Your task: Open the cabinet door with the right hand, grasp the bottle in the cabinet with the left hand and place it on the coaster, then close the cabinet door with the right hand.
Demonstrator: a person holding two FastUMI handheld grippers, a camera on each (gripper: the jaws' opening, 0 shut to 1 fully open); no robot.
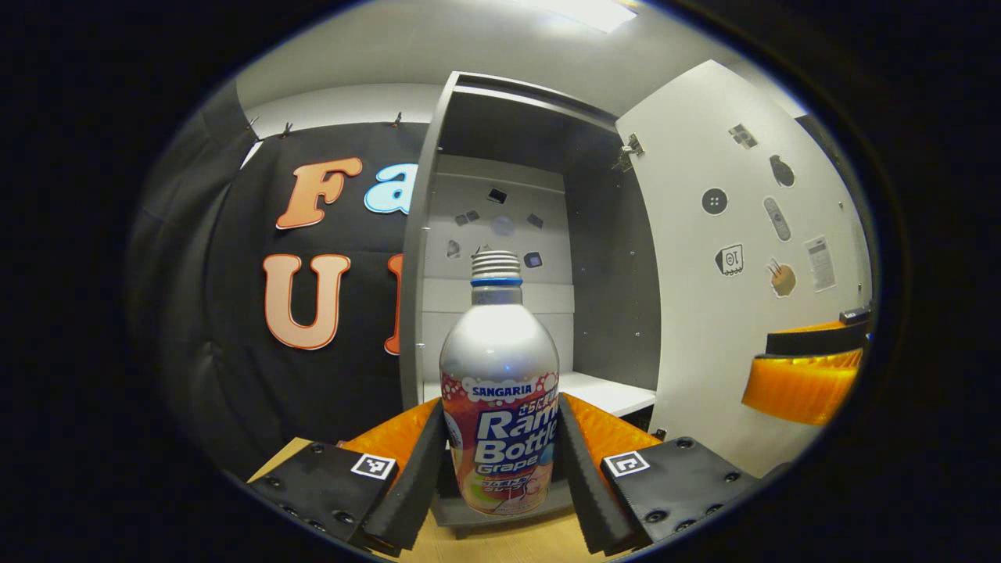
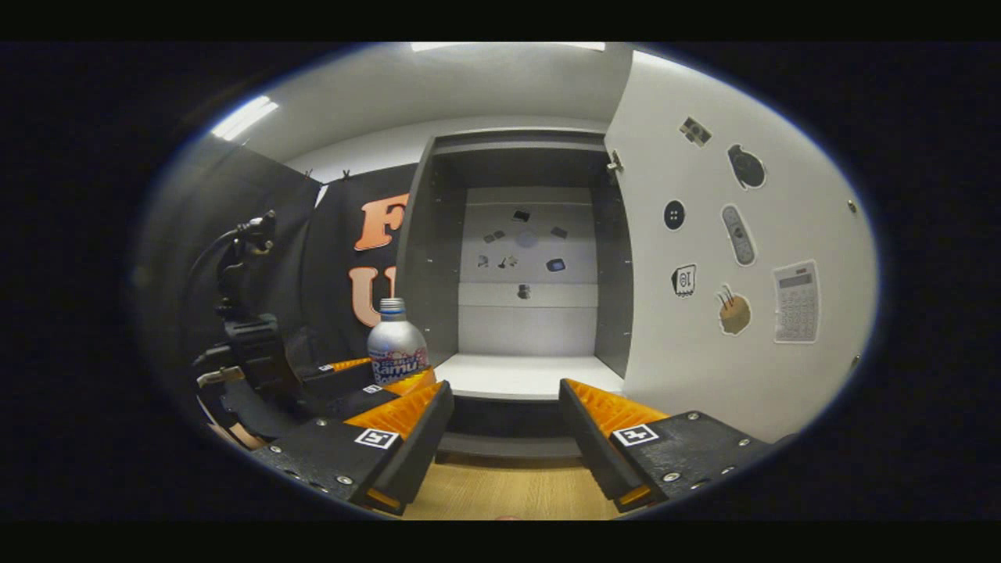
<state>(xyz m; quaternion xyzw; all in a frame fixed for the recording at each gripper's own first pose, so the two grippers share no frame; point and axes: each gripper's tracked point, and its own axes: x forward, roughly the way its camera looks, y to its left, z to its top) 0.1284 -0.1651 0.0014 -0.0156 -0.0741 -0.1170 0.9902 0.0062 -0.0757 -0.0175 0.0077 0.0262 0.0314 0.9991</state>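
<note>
Silver bottle [image 1: 500,391] stood upright, clamped between the left gripper's [image 1: 500,469] fingers. Cabinet door [image 2: 735,258] hung open at 3 o'clock; right gripper [image 2: 504,438] gaped wide, empty.

Each gripper — left gripper [image 1: 500,469], right gripper [image 2: 504,438] — has two flat black plates with small screws, and every plate carries one square black-and-white marker — ribbed pads line the fingers.
</note>
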